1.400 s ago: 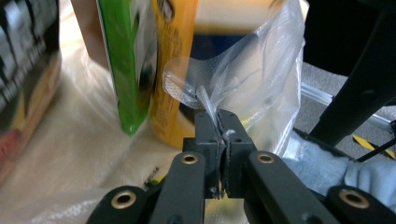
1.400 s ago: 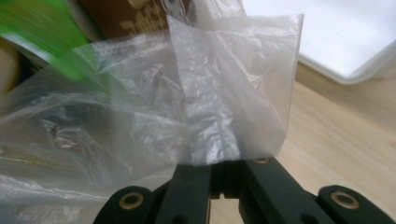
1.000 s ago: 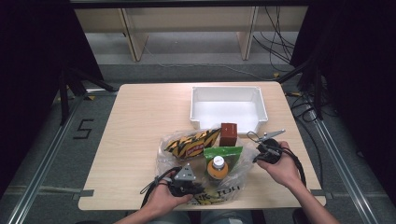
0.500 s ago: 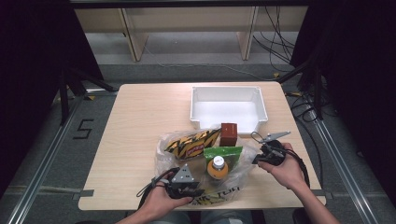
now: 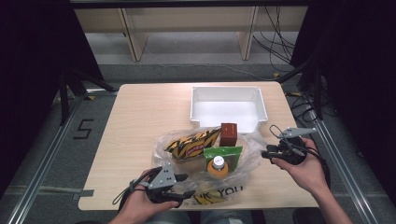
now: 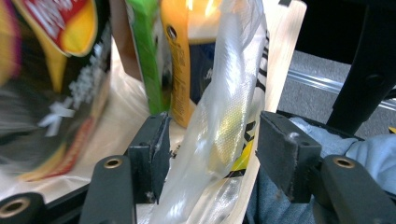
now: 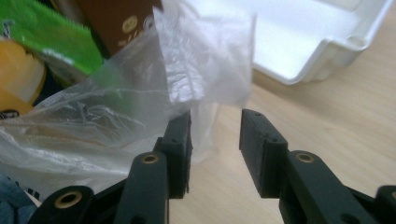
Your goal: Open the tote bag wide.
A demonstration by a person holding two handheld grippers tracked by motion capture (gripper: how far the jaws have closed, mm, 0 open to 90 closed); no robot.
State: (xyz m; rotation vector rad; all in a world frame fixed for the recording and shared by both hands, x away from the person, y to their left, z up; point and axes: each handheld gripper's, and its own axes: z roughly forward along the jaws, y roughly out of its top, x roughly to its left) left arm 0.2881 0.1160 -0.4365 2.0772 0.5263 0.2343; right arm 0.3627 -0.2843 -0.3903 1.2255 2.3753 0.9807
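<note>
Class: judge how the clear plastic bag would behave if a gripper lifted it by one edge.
The bag looks thin and crinkled, so it would probably flop. With the bottle and snack packets inside, it would likely sag, and the contents could slide out.

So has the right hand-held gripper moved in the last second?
Barely. In the high view the right hand-held gripper sits below the white tray's near right corner as before, shifted at most slightly toward the plastic bag, jaws open at its edge.

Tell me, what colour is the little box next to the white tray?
The little box is reddish-brown. It shows best in the high view.
</note>
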